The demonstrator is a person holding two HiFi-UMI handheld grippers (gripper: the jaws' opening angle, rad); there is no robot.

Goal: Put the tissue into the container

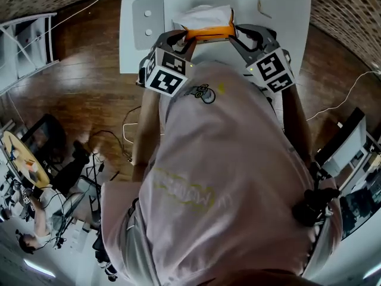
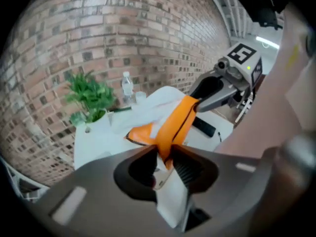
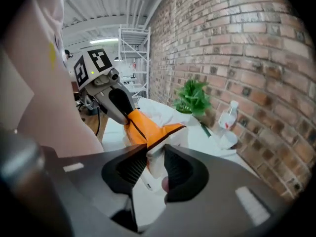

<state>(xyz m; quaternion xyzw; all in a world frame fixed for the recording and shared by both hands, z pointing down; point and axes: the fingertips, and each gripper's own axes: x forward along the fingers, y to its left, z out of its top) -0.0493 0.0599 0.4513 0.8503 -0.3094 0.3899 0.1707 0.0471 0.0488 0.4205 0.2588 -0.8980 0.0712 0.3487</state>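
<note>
An orange fabric container (image 1: 208, 33) with a black-trimmed rim is stretched between both grippers over the white table (image 1: 280, 5). White tissue (image 1: 205, 15) bulges out of its top. My left gripper (image 1: 180, 40) is shut on the container's left end, where orange and white material (image 2: 173, 127) is pinched between its jaws (image 2: 165, 164). My right gripper (image 1: 240, 36) is shut on the right end, holding the orange edge (image 3: 145, 127) and white cloth in its jaws (image 3: 150, 164). Each gripper view shows the other gripper (image 2: 217, 90) (image 3: 111, 100) across the container.
A green plant (image 2: 89, 95) (image 3: 192, 97) and a water bottle (image 2: 127, 87) (image 3: 228, 116) stand at the table's far side by the brick wall. A flat grey plate (image 1: 147, 15) lies on the table's left part. A metal rack (image 3: 132, 58) stands further off.
</note>
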